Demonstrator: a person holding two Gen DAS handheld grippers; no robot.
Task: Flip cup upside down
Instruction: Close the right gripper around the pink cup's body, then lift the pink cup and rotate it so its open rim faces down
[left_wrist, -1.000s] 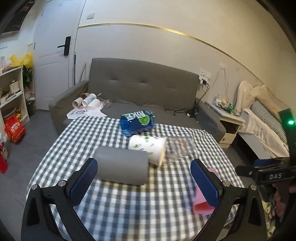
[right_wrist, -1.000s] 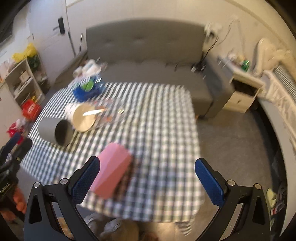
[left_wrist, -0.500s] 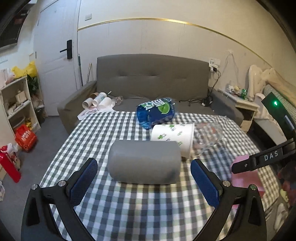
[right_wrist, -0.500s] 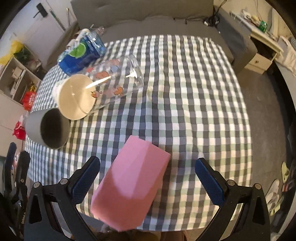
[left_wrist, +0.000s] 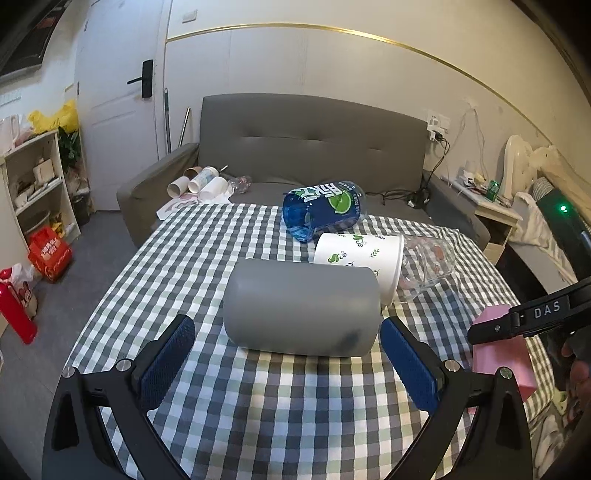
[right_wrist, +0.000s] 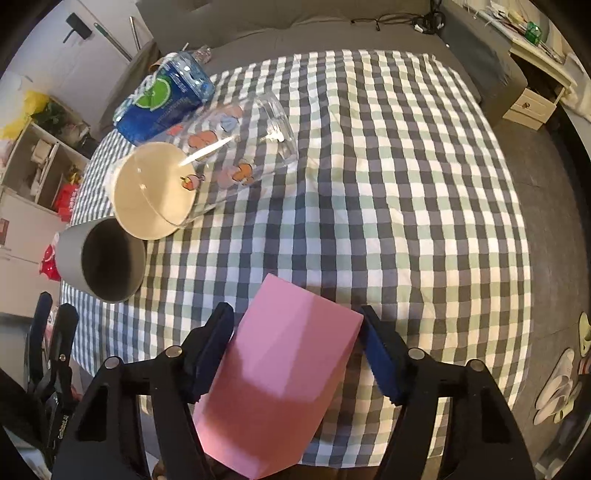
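A pink angular cup (right_wrist: 280, 373) lies on its side at the near edge of the checked table (right_wrist: 388, 192); it also shows in the left wrist view (left_wrist: 502, 354). My right gripper (right_wrist: 297, 354) has closed in around it, pads at both its sides; whether they press it I cannot tell. A grey cup (left_wrist: 301, 312) lies on its side, its mouth (right_wrist: 110, 258) facing the right gripper. My left gripper (left_wrist: 288, 363) is open, its pads on either side of the grey cup's near edge, not touching.
A white paper cup (left_wrist: 360, 256), a clear printed glass (left_wrist: 428, 266) and a blue cup (left_wrist: 323, 208) lie on their sides behind the grey cup. A grey sofa (left_wrist: 310, 147) stands beyond the table. A bedside cabinet (left_wrist: 495, 218) is at right, shelves (left_wrist: 33, 188) at left.
My right gripper has moved down and forward onto the pink cup and its jaws have narrowed around it. My left gripper has moved closer to the grey cup.
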